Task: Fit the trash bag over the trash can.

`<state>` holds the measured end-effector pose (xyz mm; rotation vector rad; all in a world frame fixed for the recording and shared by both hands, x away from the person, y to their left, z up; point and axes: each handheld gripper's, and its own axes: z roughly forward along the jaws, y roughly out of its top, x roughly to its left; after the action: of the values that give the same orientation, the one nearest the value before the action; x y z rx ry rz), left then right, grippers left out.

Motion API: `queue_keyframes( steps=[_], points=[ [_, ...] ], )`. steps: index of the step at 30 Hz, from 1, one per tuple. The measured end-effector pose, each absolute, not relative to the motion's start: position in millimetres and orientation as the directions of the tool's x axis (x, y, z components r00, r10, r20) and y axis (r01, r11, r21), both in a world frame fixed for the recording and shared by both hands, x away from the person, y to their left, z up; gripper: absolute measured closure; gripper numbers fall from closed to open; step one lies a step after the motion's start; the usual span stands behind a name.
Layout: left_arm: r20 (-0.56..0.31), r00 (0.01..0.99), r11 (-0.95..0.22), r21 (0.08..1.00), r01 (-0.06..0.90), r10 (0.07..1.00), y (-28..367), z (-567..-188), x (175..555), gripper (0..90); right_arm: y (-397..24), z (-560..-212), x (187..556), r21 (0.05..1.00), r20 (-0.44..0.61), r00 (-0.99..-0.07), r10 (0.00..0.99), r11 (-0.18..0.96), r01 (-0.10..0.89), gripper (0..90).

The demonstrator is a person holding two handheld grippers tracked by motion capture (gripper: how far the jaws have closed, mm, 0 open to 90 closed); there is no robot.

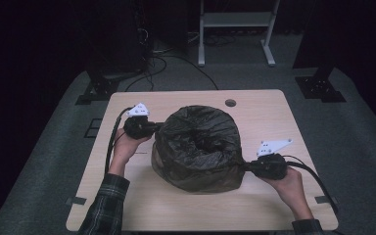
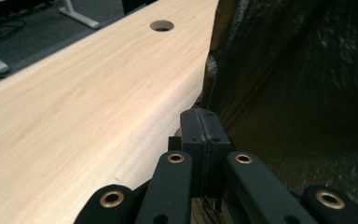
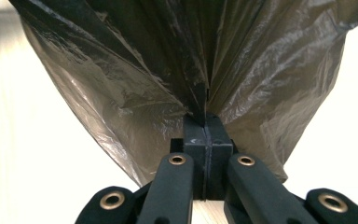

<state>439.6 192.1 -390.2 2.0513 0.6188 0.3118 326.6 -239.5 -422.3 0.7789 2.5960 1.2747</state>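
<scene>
High view, left to right. At the left, the left gripper (image 1: 152, 128) is held in the person's left hand (image 1: 125, 147), its cable (image 1: 111, 139) looping back along the left side of the table (image 1: 186, 210); bare wood lies between this hand and the table's left edge. The jaws are pressed together on a fold of the dark plastic bag (image 1: 198, 147) at its far-left side; in the left gripper view the left gripper (image 2: 200, 122) pinches the film of the plastic bag (image 2: 307, 93) just above the wood, though how much film sits between the pads is hard to tell there. The bag stands at the middle of the table, puffed and rounded, with its crumpled mouth sunk inward at the top. Beyond it, near the far edge, is a round cable hole (image 1: 230, 103), well apart from the bag. At the right, the right gripper (image 1: 245, 166) in the right hand (image 1: 289, 188) is clamped on the bag's near-right corner; the right gripper view shows the right gripper (image 3: 204, 122) with the film of the plastic bag (image 3: 121, 84) gathered into a tight pleat between the closed pads. Open tabletop remains along the near edge and in a strip at the right edge.
</scene>
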Motion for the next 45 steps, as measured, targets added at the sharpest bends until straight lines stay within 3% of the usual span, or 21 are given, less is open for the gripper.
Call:
queue_keyframes(
  steps=[4,7,12,16,25,36,44,45],
  points=[
    [-0.025,0.84,-0.424,0.855,0.299,0.542,192.3,-390.9,438.0,89.5,-240.8,-424.2,327.9,0.767,0.094,-0.852,0.515,0.508,0.391,89.8],
    [-0.026,0.84,-0.396,0.874,0.282,0.542,196.4,-383.8,435.1,78.7,-244.9,-420.3,327.8,0.781,0.1,-0.847,0.523,0.485,0.392,79.9],
    [-0.051,0.857,-0.348,0.9,0.263,0.514,207.0,-370.7,426.9,57.1,-250.2,-413.4,329.6,0.8,0.111,-0.834,0.541,0.45,0.398,49.0],
    [-0.053,0.87,-0.343,0.906,0.248,0.49,214.6,-361.7,413.9,43.4,-259.2,-399.6,326.9,0.835,0.118,-0.835,0.537,0.402,0.376,46.3],
    [-0.018,0.894,-0.323,0.929,0.181,0.448,224.5,-352.3,370.5,28.4,-278.4,-356.8,327.2,0.898,0.091,-0.826,0.556,0.313,0.31,41.3],
    [0.0,0.913,-0.339,0.928,0.151,0.409,210.7,-352.5,338.4,19.7,-293.3,-321.9,312.1,0.926,0.067,-0.832,0.551,0.277,0.258,38.8],
    [-0.019,0.929,-0.355,0.921,0.16,0.37,197.0,-366.9,328.1,19.5,-248.1,-304.5,329.9,0.935,0.076,-0.873,0.482,0.271,0.23,37.8],
    [-0.018,0.93,-0.363,0.918,0.16,0.366,194.2,-369.5,327.5,22.0,-233.2,-307.0,334.9,0.925,0.074,-0.88,0.47,0.298,0.237,41.7]
  ],
)
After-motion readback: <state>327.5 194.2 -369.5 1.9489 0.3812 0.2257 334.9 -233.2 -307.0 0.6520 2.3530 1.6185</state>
